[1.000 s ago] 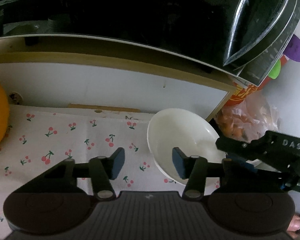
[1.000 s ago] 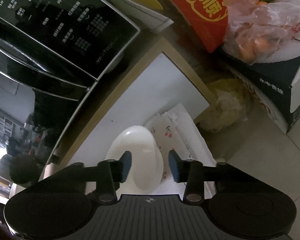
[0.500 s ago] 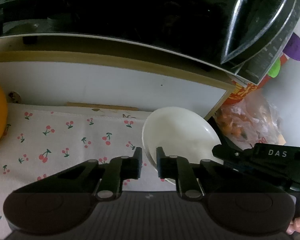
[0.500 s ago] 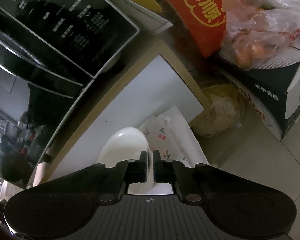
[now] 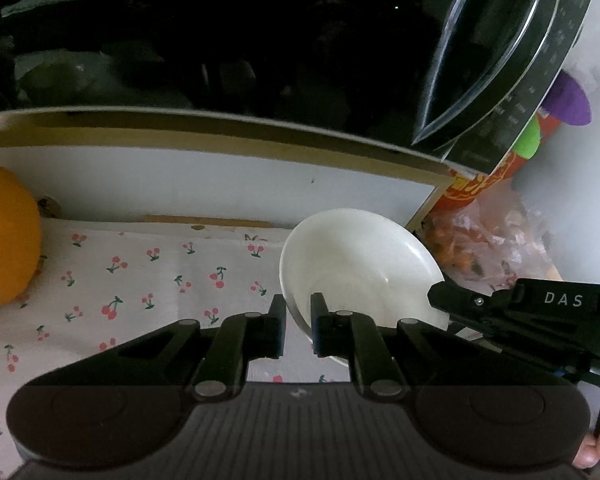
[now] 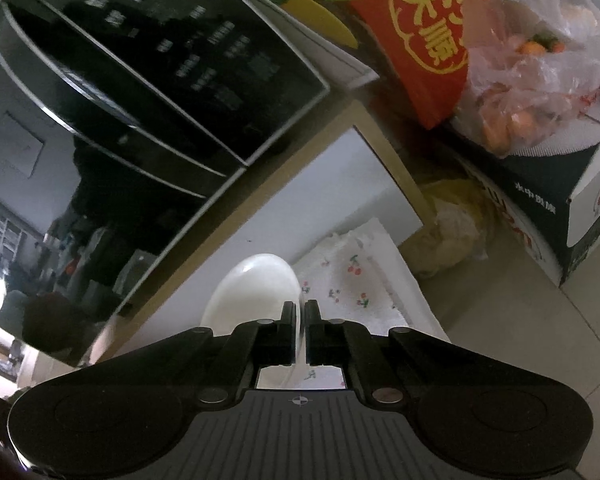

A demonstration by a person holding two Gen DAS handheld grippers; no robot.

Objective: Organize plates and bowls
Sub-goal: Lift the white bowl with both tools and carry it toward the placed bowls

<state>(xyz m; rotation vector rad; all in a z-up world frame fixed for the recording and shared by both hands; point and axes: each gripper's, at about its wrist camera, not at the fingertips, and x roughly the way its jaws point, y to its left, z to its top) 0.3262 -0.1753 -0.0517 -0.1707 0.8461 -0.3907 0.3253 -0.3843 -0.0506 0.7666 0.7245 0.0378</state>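
Moved: both grippers closed onto the bowl (image 5: 360,268) rim since earlier.
Left gripper (image 5: 298,330): clamped on near rim.
Right gripper (image 6: 300,330): clamped on opposite rim.

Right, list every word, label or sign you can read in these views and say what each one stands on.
"DAS": white letters on the right claw body, seen from the left wrist.
"六大顺": gold characters on the red packet.
"水中贵族": white characters on the dark box, partly blurred.
Black appliance panel: many white labels, too small and blurred to read.

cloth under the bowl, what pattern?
White cloth with small red cherries; left wrist view shows it best.
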